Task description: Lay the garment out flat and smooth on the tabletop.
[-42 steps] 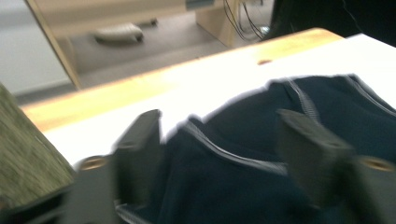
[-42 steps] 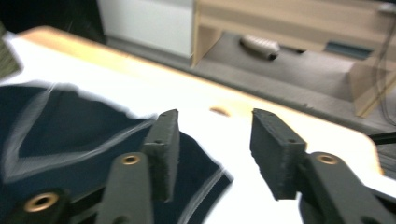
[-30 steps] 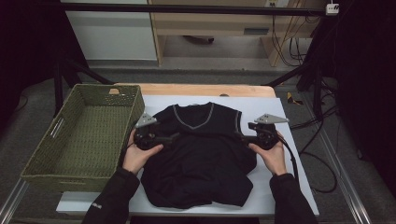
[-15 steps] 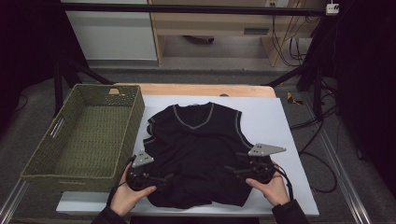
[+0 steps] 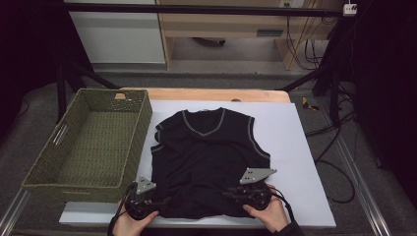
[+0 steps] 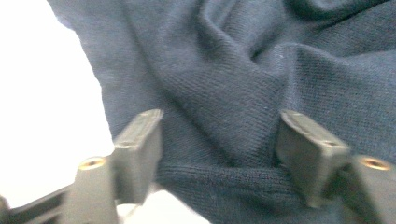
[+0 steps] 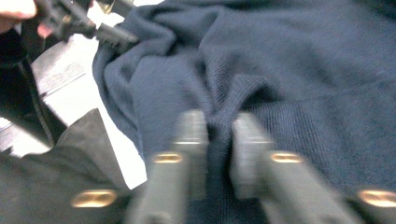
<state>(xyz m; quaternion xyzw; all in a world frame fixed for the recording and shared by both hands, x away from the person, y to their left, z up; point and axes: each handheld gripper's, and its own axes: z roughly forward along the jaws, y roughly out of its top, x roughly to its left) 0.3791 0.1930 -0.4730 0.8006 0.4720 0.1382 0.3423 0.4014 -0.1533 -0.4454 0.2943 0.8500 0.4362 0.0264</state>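
A dark navy sleeveless V-neck vest [image 5: 206, 152] with grey trim lies flat on the white sheet [image 5: 295, 147], neck away from me. My left gripper [image 5: 167, 200] is at the vest's near left hem corner. In the left gripper view the left gripper [image 6: 219, 140] has the ribbed hem of the vest [image 6: 233, 70] between its jaws; they have just been closing and still stand apart. My right gripper [image 5: 227, 194] is at the near right hem. In the right gripper view the right gripper [image 7: 219, 135] has just closed and pinches a ridge of the vest [image 7: 289, 60].
A green woven basket [image 5: 59, 177] stands on the left of the table, beside the vest. A wooden strip [image 5: 206, 94] runs along the far table edge. Cables [image 5: 339, 147] trail on the floor at the right. Bare white sheet lies to the right of the vest.
Both hands have come back from the vest's armholes to its near hem. The right jaws have closed on the fabric, and the left jaws have narrowed around the hem.
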